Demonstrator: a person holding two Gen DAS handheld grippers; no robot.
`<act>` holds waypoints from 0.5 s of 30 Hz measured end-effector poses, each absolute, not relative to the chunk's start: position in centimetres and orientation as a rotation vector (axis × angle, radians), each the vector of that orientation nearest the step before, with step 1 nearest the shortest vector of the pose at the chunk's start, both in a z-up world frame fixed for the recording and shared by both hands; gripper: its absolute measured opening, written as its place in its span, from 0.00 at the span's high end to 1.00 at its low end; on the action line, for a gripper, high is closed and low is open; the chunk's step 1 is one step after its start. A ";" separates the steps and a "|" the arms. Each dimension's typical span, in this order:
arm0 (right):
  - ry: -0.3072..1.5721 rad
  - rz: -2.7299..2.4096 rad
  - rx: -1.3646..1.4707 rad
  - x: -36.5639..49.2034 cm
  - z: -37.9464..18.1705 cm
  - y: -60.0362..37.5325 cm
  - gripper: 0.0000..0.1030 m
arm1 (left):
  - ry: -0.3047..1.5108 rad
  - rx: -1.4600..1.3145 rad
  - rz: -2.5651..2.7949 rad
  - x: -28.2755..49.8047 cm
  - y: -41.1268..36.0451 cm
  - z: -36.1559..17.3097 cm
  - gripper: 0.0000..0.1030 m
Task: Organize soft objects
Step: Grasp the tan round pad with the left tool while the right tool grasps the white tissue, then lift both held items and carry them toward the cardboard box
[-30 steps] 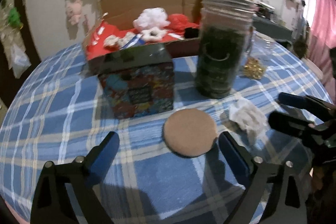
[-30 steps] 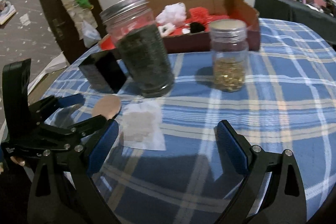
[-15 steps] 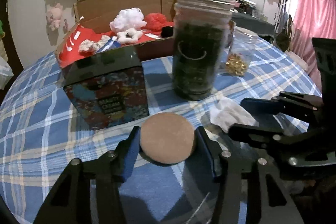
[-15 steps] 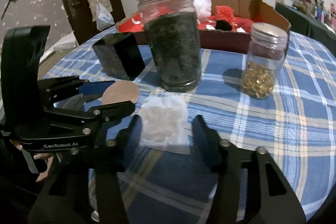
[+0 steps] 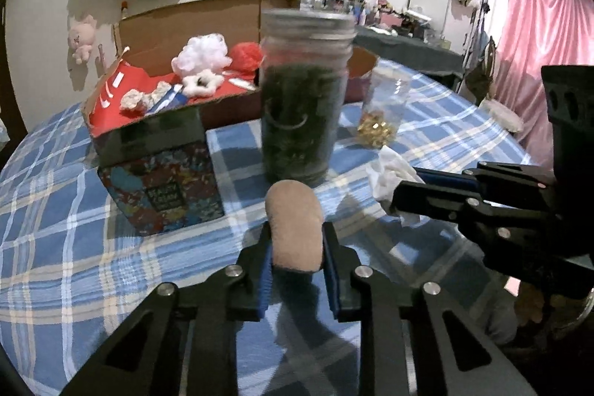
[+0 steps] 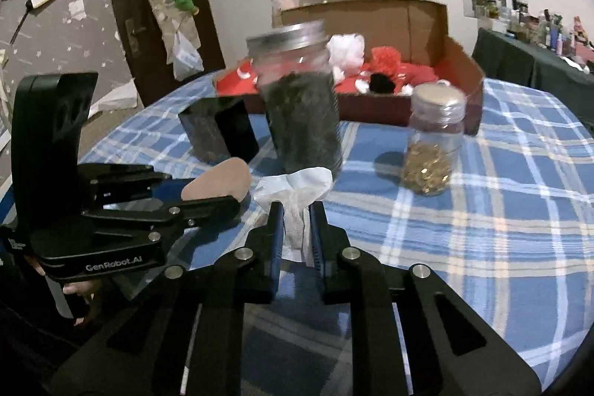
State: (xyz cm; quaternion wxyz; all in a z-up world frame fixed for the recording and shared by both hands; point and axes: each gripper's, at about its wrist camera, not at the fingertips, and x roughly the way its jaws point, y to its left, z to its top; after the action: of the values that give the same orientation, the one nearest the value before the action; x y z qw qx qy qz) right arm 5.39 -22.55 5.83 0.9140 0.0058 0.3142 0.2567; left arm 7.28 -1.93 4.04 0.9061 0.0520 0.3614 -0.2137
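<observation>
My left gripper (image 5: 296,244) is shut on a round tan sponge pad (image 5: 295,225), squeezed and folded upright between the fingers, lifted off the checked tablecloth. It also shows in the right wrist view (image 6: 219,182). My right gripper (image 6: 295,229) is shut on a white tissue (image 6: 297,195), bunched between the fingers; it also shows in the left wrist view (image 5: 389,173). The two grippers are side by side in front of the big jar.
A tall jar of dark green stuff (image 5: 302,99) stands just ahead. A small jar of gold bits (image 6: 432,151) is to its right, a patterned dark box (image 5: 159,169) to its left. An open cardboard box (image 5: 193,62) with red, white soft items sits behind.
Both grippers have gone from wide open to shut: the left closed on the tan pad and lifted it, the right closed on the white tissue and bunched it up.
</observation>
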 end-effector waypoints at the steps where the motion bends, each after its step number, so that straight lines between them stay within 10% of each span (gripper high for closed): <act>1: 0.645 0.524 0.014 5.3 6.0 -22.7 0.87 | 0.739 0.099 -0.448 7.2 -2.0 4.3 0.76; 15: 0.648 0.503 0.032 5.3 6.0 -23.3 0.87 | 0.729 0.084 -0.465 6.8 -2.5 4.9 0.76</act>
State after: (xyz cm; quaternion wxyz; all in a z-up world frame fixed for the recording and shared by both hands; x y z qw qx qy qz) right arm 5.34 -23.26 6.01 0.9169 0.0158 0.3150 0.2446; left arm 6.83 -2.52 4.89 0.9071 0.0406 0.3532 -0.2253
